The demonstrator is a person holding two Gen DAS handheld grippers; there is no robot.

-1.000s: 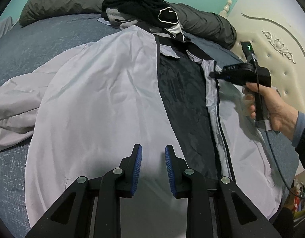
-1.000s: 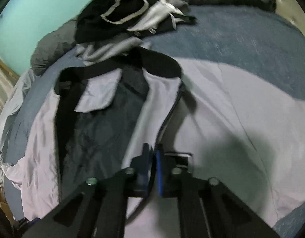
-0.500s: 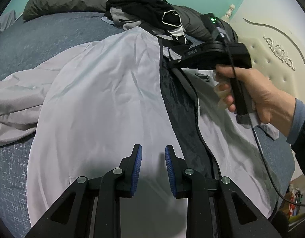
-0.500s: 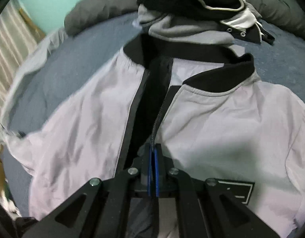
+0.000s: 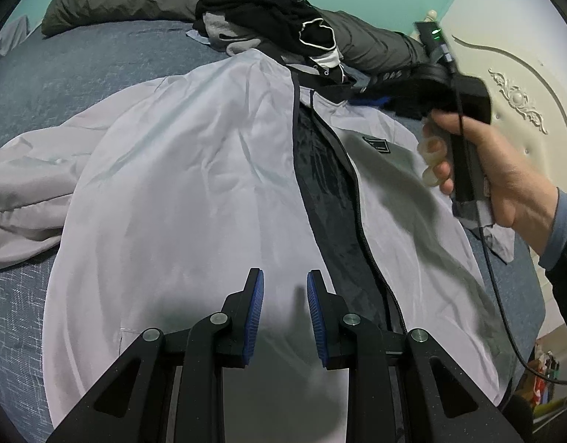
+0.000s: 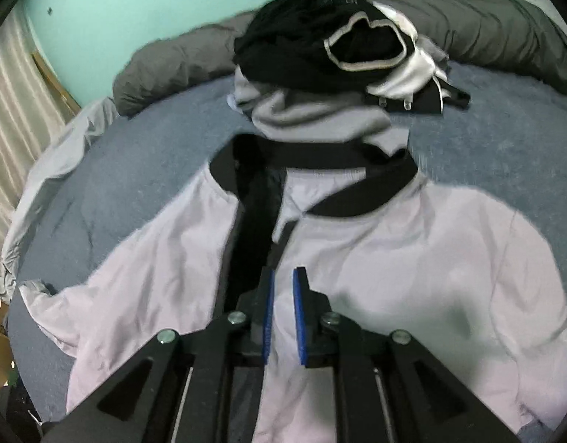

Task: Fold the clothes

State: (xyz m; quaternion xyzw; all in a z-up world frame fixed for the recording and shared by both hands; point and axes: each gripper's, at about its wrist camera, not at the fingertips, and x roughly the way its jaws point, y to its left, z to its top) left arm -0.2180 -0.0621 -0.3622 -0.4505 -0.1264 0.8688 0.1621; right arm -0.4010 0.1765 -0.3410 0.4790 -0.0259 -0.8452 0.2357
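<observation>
You held both grippers, left (image 5: 281, 288) and right (image 6: 282, 288), with jaws parted and empty above the pale lilac zip-front jacket (image 5: 195, 192) on the blue-grey bedspread (image 5: 80, 70).

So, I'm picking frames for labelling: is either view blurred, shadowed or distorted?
Right wrist view: motion-blurred throughout, the black collar of the pale lilac zip jacket has smeared edges. Left wrist view: mostly sharp, only the right gripper blurs, casting a shadow across the jacket. Both: fisheye bending, dark corners.
</observation>
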